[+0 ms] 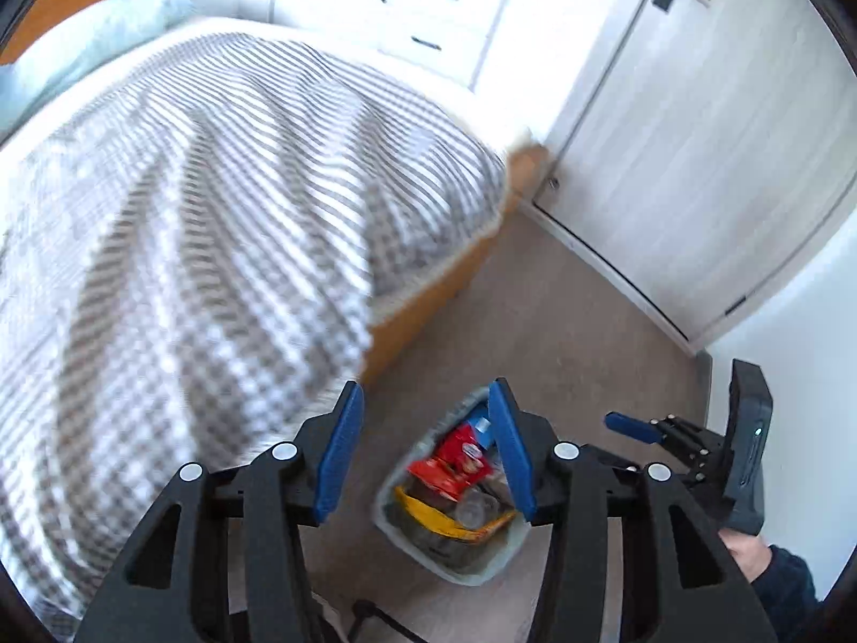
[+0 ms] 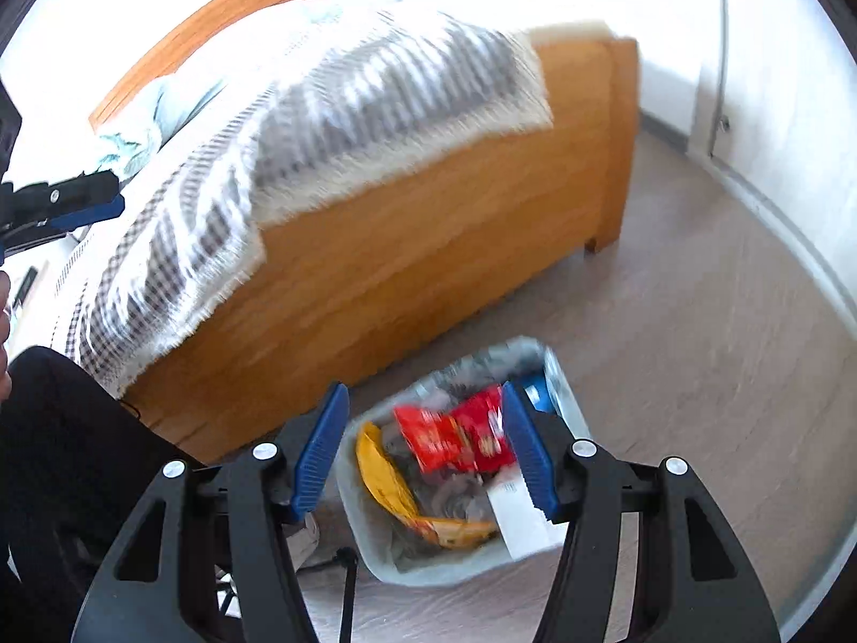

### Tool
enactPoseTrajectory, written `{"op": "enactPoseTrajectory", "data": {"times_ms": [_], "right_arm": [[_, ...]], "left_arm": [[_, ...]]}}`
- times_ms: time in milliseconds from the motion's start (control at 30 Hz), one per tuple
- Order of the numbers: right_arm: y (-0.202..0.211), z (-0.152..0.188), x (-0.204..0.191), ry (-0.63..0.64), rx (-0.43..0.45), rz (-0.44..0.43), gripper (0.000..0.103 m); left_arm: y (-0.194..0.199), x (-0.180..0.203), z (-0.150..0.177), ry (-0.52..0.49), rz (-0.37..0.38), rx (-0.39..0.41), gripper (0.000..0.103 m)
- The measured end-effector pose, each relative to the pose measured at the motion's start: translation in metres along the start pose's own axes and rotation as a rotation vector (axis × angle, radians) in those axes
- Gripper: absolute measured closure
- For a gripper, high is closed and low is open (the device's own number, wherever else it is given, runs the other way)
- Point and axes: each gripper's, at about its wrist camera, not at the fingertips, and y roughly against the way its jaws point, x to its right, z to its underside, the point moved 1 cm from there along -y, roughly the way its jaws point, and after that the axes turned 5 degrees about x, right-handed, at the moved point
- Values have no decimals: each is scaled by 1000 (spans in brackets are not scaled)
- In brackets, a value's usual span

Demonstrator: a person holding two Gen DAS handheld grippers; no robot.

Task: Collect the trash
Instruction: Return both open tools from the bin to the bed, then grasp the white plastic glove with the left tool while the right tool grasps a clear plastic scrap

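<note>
A grey waste bin [image 1: 466,573] stands on the floor beside the bed, also seen in the right wrist view as the bin [image 2: 439,573]. Inside lie a red wrapper [image 1: 455,466] [image 2: 455,436], a yellow wrapper [image 1: 428,514] [image 2: 385,477], a white paper [image 2: 522,525] and something blue [image 2: 535,394]. My left gripper [image 1: 423,455] hangs open well above the bin with nothing between its blue pads. My right gripper [image 2: 423,450] is open too and holds nothing. Each gripper shows at the edge of the other's view: the right gripper [image 1: 632,426], the left gripper [image 2: 91,214].
A bed with a grey checked blanket [image 1: 214,187] and a wooden frame [image 2: 428,268] fills the left side. A white door [image 1: 696,134] and wardrobe stand beyond on beige floor. A black cable [image 2: 348,589] lies by the bin. The person's dark sleeve [image 1: 787,573] is at lower right.
</note>
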Motion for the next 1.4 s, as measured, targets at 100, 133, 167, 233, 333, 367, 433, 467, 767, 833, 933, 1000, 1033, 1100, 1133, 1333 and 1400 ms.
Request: {"op": "enactPoseTrajectory", "data": {"times_ms": [100, 133, 167, 233, 333, 367, 433, 467, 767, 833, 933, 1000, 1033, 1100, 1133, 1333, 1400], "right_arm": [[4, -32, -42, 76, 37, 21, 45], [5, -44, -59, 106, 52, 22, 45], [5, -56, -76, 139, 68, 22, 45], [3, -80, -112, 205, 90, 21, 45], [-5, -110, -161, 288, 118, 26, 42], [-9, -119, -179, 313, 124, 22, 41], [-18, -134, -209, 358, 134, 21, 41], [-24, -141, -223, 381, 138, 14, 41], [-79, -162, -306, 537, 103, -13, 40], [-87, -163, -318, 552, 92, -17, 40], [-97, -169, -334, 575, 79, -24, 40], [-102, -172, -345, 592, 93, -25, 40], [-103, -175, -351, 595, 108, -34, 40], [-109, -180, -363, 596, 120, -73, 40], [-114, -182, -371, 601, 129, -87, 40], [-177, -217, -463, 626, 135, -170, 40], [-194, -230, -506, 648, 156, -202, 40]], "left_arm": [[42, -45, -11, 29, -33, 77, 52], [56, -62, -14, 41, -50, 108, 51], [70, -78, -18, 51, -68, 137, 48], [94, -112, -26, 71, -115, 193, 46], [124, -172, -34, 109, -201, 244, 41], [130, -194, -37, 128, -234, 251, 41], [141, -242, -41, 173, -296, 269, 41], [146, -269, -43, 188, -323, 276, 38], [129, -485, -54, 628, -349, 274, 34], [95, -508, -58, 731, -324, 230, 34], [46, -518, -58, 765, -339, 127, 36], [30, -509, -54, 708, -324, 99, 87], [31, -504, -48, 697, -291, 113, 91], [48, -498, -36, 691, -283, 158, 97], [60, -497, -33, 672, -315, 149, 97], [189, -534, 29, 905, -467, 373, 98], [214, -544, 43, 937, -538, 388, 98]]}}
